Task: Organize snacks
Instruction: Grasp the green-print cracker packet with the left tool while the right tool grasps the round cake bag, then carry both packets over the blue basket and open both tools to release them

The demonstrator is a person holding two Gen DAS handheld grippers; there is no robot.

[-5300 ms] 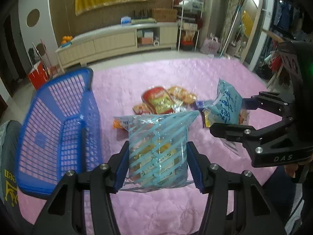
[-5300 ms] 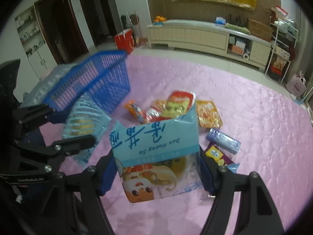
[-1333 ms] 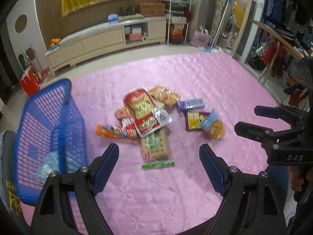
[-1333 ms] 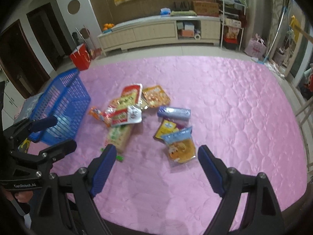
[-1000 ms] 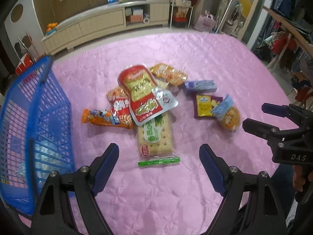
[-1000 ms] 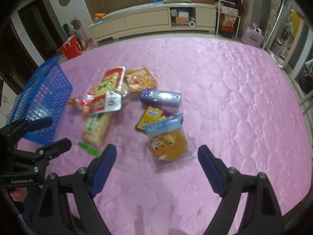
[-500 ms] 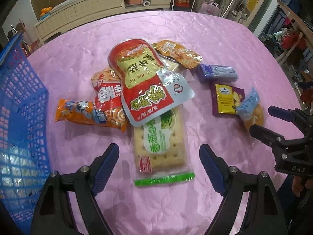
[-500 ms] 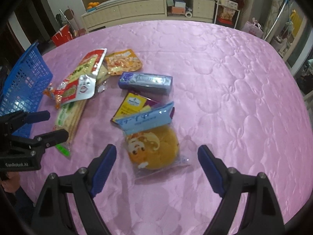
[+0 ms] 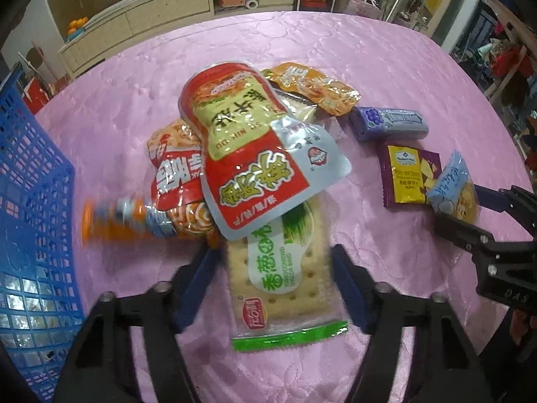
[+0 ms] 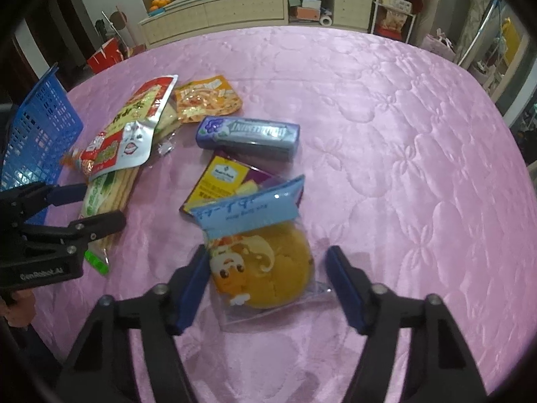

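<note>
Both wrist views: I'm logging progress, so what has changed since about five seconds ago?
Both earlier bags were let go; a pale bag now shows inside the blue plastic basket. The left gripper came down over the green-labelled cracker pack, the right gripper over the clear-bagged yellow bun, jaws closing. The snack pile stayed on the pink quilt.

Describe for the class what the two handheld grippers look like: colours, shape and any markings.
Both are matte black, angular two-finger tools with silver screws and blue pads lining the fingers. The left gripper carries pale lettering along its side, too blurred to read; the right gripper bears small pale letters too. No cables or sleeves show.
</note>
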